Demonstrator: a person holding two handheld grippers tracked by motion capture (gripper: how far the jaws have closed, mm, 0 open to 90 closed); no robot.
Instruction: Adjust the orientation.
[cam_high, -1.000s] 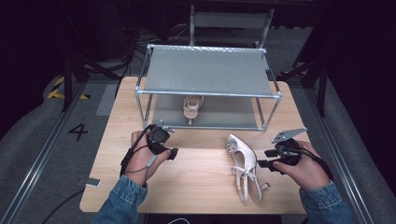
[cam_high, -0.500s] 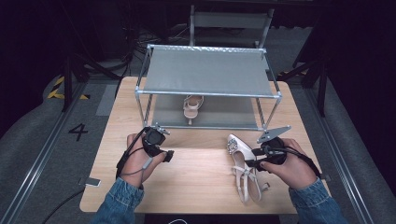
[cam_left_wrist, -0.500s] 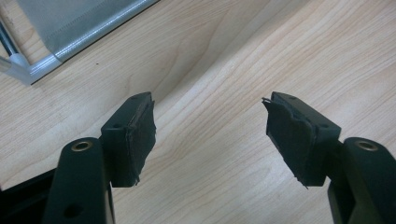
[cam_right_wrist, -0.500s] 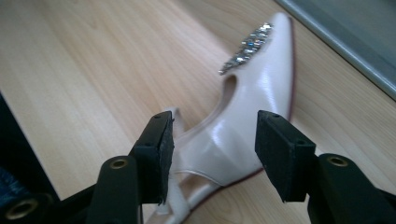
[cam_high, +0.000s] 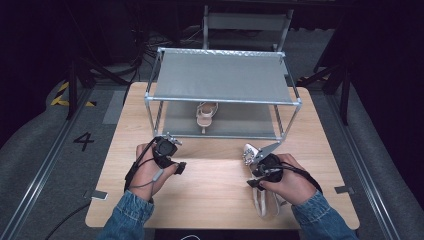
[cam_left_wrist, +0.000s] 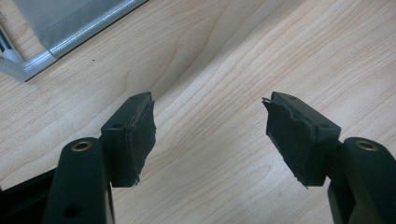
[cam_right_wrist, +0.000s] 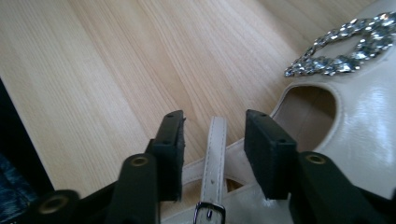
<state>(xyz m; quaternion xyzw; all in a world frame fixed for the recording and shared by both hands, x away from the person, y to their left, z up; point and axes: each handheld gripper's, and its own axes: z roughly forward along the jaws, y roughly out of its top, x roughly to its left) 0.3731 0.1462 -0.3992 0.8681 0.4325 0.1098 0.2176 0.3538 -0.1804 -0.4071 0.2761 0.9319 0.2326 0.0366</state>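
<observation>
The pale shoe (cam_high: 264, 197) lies on the table (cam_high: 210, 200) at the person's right, its long axis running from the jewelled toe (cam_high: 248, 155) near the rack (cam_high: 222, 100) back toward the person. The right tongs (cam_high: 260, 172) sit directly over it, and in the right gripper view the jaws stand partly open on either side of the thin strap (cam_right_wrist: 214, 154), not yet touching it. The right hand is plainly the nearer one. The left tongs (cam_high: 172, 159) hover wide open and empty over bare wood, well apart from the shoe. A second shoe (cam_high: 205, 113) rests on the rack's lower shelf.
</observation>
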